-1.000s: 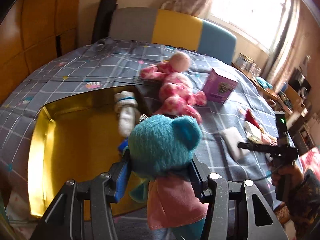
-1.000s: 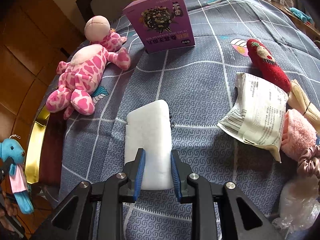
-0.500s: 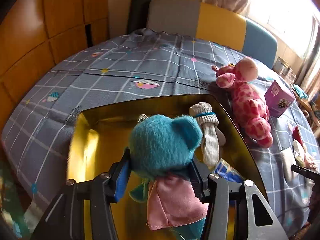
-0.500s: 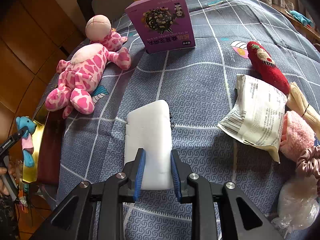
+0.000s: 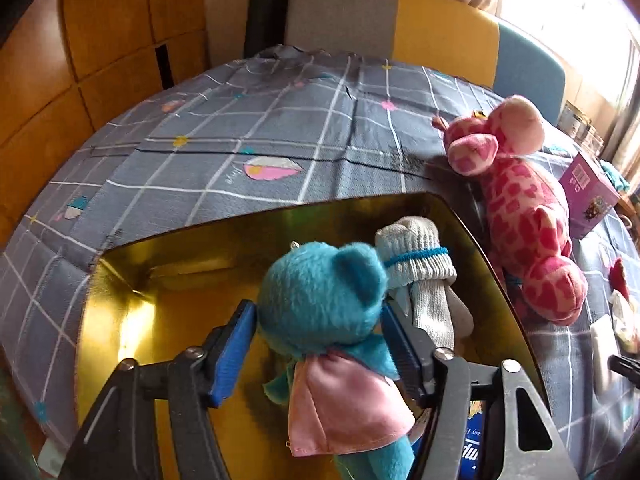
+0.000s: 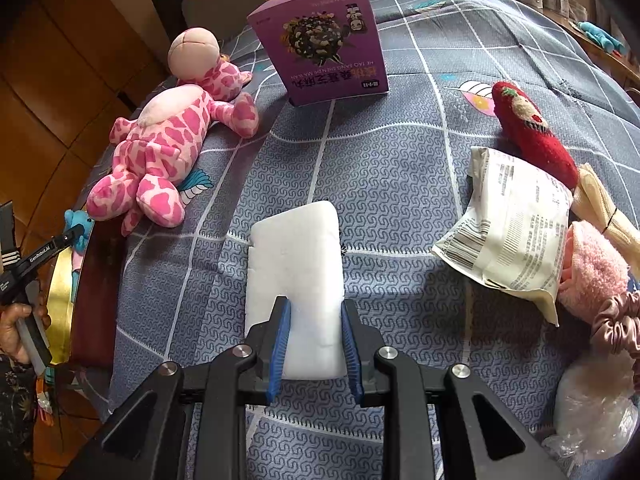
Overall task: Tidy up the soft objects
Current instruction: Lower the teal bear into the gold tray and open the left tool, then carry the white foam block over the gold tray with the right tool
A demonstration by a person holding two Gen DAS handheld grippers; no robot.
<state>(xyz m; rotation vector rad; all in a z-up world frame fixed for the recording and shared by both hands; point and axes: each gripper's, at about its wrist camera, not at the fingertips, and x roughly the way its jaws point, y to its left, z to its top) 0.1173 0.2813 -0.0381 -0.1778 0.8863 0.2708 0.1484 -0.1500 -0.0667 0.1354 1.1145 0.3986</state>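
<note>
My left gripper (image 5: 318, 326) is shut on a teal plush bear (image 5: 320, 292) in a pink dress and holds it over the gold box (image 5: 132, 320). A rolled grey sock (image 5: 424, 272) lies in the box. My right gripper (image 6: 314, 320) is shut on a white sponge (image 6: 296, 264) that rests on the grey quilt. A pink spotted giraffe plush (image 6: 160, 144) lies beside the box; it also shows in the left wrist view (image 5: 524, 208). The left gripper with the bear (image 6: 76, 220) shows at the left edge of the right wrist view.
A purple carton (image 6: 324, 40) stands behind the sponge. To the right lie a white printed packet (image 6: 512, 224), a red knitted toy (image 6: 532, 132), a pink fluffy item (image 6: 592, 268), a satin scrunchie (image 6: 616, 320) and a plastic bag (image 6: 592, 400). Wooden wall panels stand on the left.
My left gripper has carried the teal bear leftward and further over the gold box. My right gripper has stayed shut on the white sponge.
</note>
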